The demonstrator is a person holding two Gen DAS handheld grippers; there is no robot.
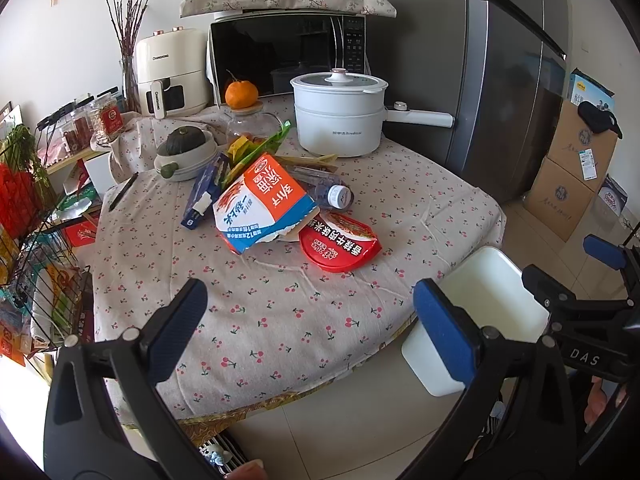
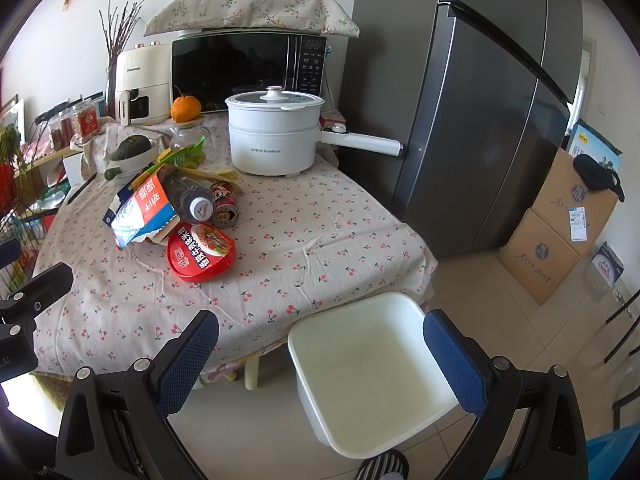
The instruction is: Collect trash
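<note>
A pile of trash lies on the cherry-print table [image 1: 280, 312]: a torn orange-and-blue carton [image 1: 262, 206] [image 2: 140, 212], a red instant-meal lid [image 1: 340, 245] [image 2: 200, 252], a clear plastic bottle [image 1: 326, 192] [image 2: 188, 196], a can [image 2: 225, 205], a blue box [image 1: 204, 194] and green and yellow wrappers [image 1: 256, 146]. A white empty bin [image 2: 372, 376] [image 1: 488, 304] stands on the floor by the table's near right corner. My left gripper [image 1: 310, 316] is open and empty above the table's near edge. My right gripper [image 2: 320, 356] is open and empty over the bin's left rim.
A white electric pot [image 1: 340, 116] with a long handle, a microwave [image 1: 286, 56], an air fryer [image 1: 172, 72], a jar with an orange [image 1: 242, 96] and a bowl with a squash [image 1: 186, 152] stand at the back. A fridge [image 1: 512, 72], cardboard boxes [image 1: 576, 176], left wire rack [image 1: 36, 280].
</note>
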